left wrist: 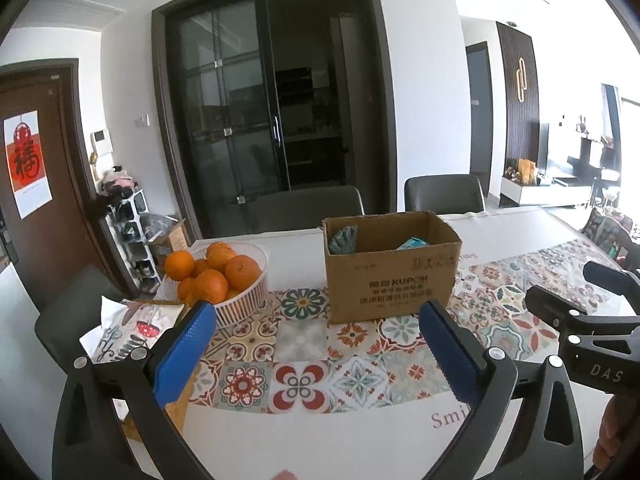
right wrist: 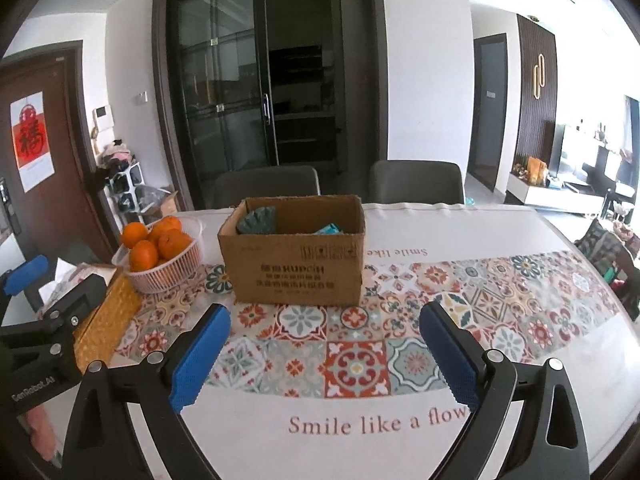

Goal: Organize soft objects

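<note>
An open cardboard box (left wrist: 390, 280) stands on the patterned tablecloth; it also shows in the right wrist view (right wrist: 296, 268). Inside it lie a dark teal soft item (left wrist: 342, 238) at the left and a light teal one (left wrist: 412, 243) at the right, also seen in the right wrist view, dark (right wrist: 256, 218) and light (right wrist: 330, 229). My left gripper (left wrist: 318, 320) is open and empty, in front of the box. My right gripper (right wrist: 324, 322) is open and empty, also in front of the box. Each gripper shows at the edge of the other's view.
A white basket of oranges (left wrist: 224, 276) stands left of the box. A tissue box (left wrist: 132, 328) sits at the near left, by the table edge. Two grey chairs (left wrist: 444, 194) stand behind the table. The tablecloth (right wrist: 360, 356) spreads toward the right.
</note>
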Tool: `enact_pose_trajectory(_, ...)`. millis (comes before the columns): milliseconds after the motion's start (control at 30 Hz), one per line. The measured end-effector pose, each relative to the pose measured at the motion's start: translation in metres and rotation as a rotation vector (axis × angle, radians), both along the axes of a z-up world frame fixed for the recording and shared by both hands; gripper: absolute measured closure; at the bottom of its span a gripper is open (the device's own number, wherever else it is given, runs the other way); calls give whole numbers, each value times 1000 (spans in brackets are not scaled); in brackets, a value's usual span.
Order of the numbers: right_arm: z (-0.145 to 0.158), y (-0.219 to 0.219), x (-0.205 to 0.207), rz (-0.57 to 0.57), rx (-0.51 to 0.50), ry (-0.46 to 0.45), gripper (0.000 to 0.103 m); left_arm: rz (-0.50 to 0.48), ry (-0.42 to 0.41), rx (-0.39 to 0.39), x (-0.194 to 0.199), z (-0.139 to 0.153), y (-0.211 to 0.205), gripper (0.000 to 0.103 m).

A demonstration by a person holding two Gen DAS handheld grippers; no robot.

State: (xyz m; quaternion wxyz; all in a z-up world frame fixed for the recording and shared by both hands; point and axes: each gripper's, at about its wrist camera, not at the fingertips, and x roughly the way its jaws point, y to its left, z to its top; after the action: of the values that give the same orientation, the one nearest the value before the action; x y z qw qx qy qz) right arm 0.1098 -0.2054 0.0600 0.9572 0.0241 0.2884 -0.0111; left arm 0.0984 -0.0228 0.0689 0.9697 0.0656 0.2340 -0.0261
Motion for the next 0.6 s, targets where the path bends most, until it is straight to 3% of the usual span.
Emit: enact_pose_trajectory(600, -11, 7, -52, -4, -13, -21, 6, 4, -21, -18, -52, -13, 7, 0)
